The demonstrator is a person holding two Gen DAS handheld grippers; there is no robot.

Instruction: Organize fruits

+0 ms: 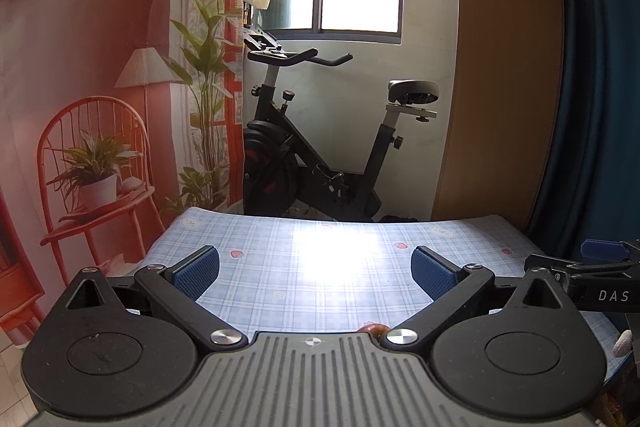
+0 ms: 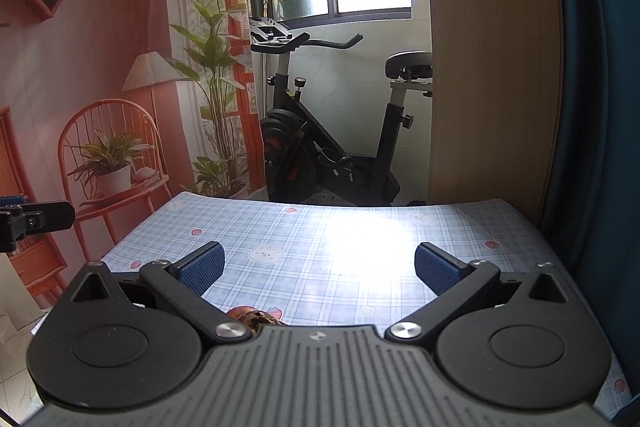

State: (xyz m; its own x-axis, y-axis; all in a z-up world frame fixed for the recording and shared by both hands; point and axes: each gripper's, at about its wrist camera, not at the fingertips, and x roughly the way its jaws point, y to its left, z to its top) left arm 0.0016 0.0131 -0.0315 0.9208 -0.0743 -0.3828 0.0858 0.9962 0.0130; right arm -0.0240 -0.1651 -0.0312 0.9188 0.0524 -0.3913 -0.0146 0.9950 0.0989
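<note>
A table under a blue checked cloth [image 1: 280,267] fills the lower part of both wrist views. My left gripper [image 1: 315,273] stands wide open above the cloth, nothing between its blue pads. My right gripper [image 2: 319,269] is also wide open over the cloth [image 2: 320,235] and holds nothing. A reddish-brown fruit [image 2: 252,315] peeks out just behind the right gripper's body, mostly hidden; the same kind of reddish fruit [image 1: 374,329] shows as a sliver at the left gripper's body. The right gripper's arm [image 1: 592,279] enters the left wrist view at the right edge.
Beyond the table's far edge stands a black exercise bike [image 1: 316,147] under a bright window. A printed backdrop with a chair and plants [image 1: 100,167] hangs at the left. A wooden panel [image 1: 504,67] and a dark blue curtain [image 1: 600,67] bound the right side.
</note>
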